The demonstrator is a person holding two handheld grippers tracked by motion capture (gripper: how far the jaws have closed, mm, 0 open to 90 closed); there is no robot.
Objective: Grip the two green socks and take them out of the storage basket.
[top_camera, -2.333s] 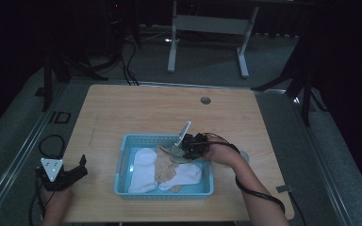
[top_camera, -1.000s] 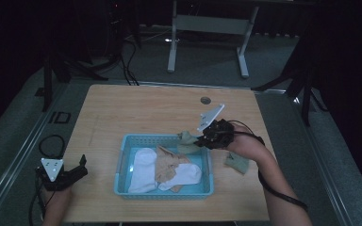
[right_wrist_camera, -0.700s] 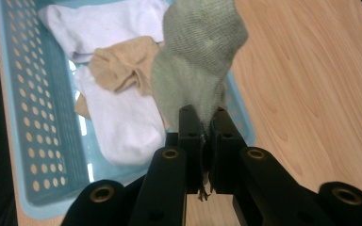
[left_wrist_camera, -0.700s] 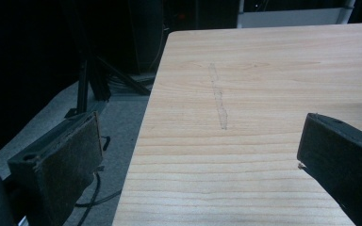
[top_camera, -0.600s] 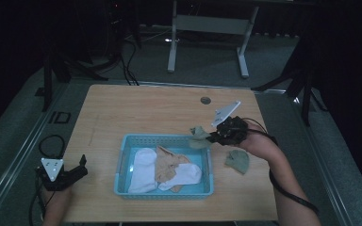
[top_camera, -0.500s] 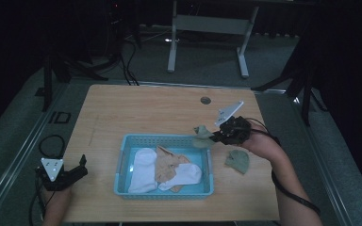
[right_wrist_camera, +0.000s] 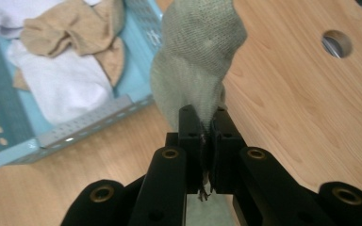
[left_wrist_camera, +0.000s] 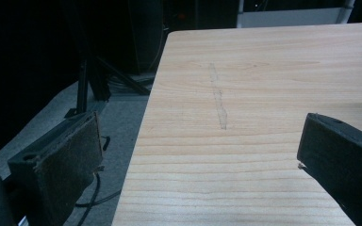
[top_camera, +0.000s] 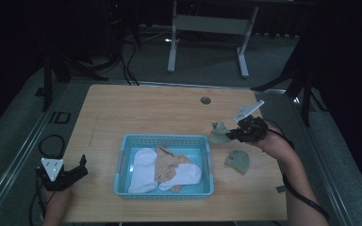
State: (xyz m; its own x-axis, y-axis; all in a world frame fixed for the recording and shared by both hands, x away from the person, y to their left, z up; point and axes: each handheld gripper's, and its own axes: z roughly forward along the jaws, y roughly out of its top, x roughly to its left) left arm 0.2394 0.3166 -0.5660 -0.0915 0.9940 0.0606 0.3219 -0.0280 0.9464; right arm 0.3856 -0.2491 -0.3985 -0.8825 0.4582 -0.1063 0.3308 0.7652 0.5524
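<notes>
The sock (right_wrist_camera: 195,56) in the grip is pale grey-green knit, bunched and crumpled; in the right gripper view it rises from between the jaws with its free end folded over. In the high view it (top_camera: 219,133) hangs just past the right wall of the basket (top_camera: 164,139), low over the bare table (top_camera: 146,110), apart from a second green sock (top_camera: 237,161) lying flat on the wood nearer the person. The right gripper (right_wrist_camera: 202,123) is clenched on the sock, its pads pressed together with a little cloth and a loose thread between them. The right hand (top_camera: 268,141) reaches in from the table's right side, forearm angled up from the bottom corner, the gripper (top_camera: 238,133) pointing left toward the basket. The left gripper (left_wrist_camera: 193,155) rests at the table's near left edge with its jaws wide apart and nothing between them. The basket holds a white sock (top_camera: 143,165) and a tan cloth (top_camera: 167,162). Two seconds ago the right gripper was inside the basket over the pile; since then it has carried the sock out over the right wall and farther right across the table. The second green sock was already lying there a second ago. The left gripper has kept its place.
</notes>
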